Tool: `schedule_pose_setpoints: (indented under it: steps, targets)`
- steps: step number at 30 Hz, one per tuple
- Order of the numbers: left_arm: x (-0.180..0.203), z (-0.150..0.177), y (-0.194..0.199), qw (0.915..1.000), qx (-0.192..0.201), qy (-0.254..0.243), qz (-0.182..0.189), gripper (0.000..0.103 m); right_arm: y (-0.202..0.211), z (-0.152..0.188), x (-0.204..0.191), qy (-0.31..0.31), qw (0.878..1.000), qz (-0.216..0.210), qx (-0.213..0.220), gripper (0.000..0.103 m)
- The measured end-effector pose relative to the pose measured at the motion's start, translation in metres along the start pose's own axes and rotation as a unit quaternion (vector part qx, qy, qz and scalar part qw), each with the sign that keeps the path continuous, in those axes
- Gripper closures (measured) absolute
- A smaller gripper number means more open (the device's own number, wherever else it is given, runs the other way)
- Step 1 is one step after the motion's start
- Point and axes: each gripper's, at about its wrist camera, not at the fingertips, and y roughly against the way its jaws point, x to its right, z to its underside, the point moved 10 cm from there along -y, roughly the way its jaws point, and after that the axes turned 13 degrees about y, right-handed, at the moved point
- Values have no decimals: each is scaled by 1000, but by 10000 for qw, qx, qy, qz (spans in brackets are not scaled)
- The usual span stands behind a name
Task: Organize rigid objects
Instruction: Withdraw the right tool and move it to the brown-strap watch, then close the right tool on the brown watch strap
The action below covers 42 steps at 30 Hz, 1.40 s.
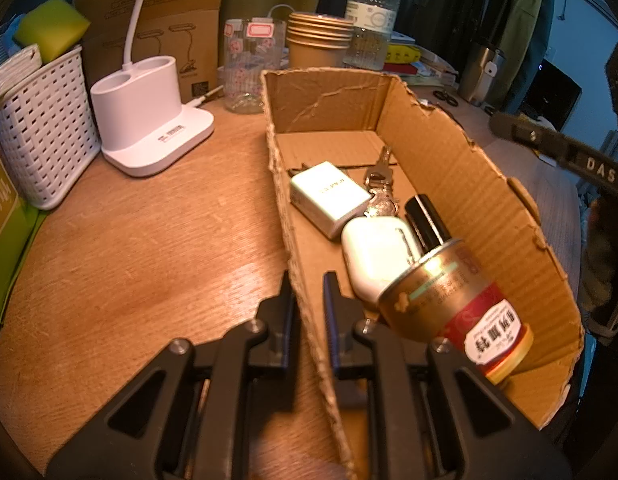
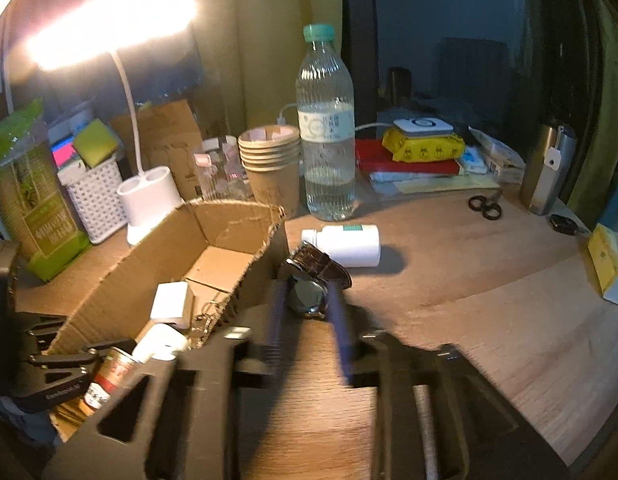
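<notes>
- Here the left gripper (image 1: 307, 280) is pinching the cardboard box (image 1: 485, 200) by its near wall, jaws nearly together on the cardboard.
- Only the left wrist view is showing the box's contents clearly: a white charger (image 1: 327, 196), keys (image 1: 379, 184), a white earbud case (image 1: 379, 256) and a gold can (image 1: 449, 300).
- Only the right wrist view is showing the right gripper (image 2: 309, 300), its jaws partly apart around a wristwatch (image 2: 311, 280) lying on the table (image 2: 489, 300) just outside the box; grip unclear.
- 1 white pill bottle (image 2: 343, 245) is lying beyond the watch.

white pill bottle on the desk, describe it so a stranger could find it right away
Start at the torn cardboard box on the wooden desk, then the tall clear water bottle behind its far corner. Just in front of that lies the white pill bottle: on its side, opaque white, green-edged label, outside the box.
</notes>
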Motion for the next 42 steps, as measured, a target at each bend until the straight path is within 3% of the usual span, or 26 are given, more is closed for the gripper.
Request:
schedule_pose_setpoints:
  steps: [10, 16, 22, 33, 42]
  targets:
    - [0, 0, 0, 10000, -1, 0, 0, 89, -35, 13, 3, 274, 9987, -147, -410, 39]
    - [0, 0, 0, 10000, -1, 1, 1, 89, -59, 22, 4, 228, 9969, -326, -672, 38]
    - [0, 0, 0, 10000, 0, 0, -1, 89, -69, 21, 8, 252, 9964, -388, -710, 38]
    - [0, 0, 0, 10000, -1, 2, 0, 89, -79, 20, -2, 365, 9923, -912, -757, 38]
    - [0, 0, 0, 10000, 0, 1, -2, 89, -62, 25, -6, 667, 9924, -682, -777, 39]
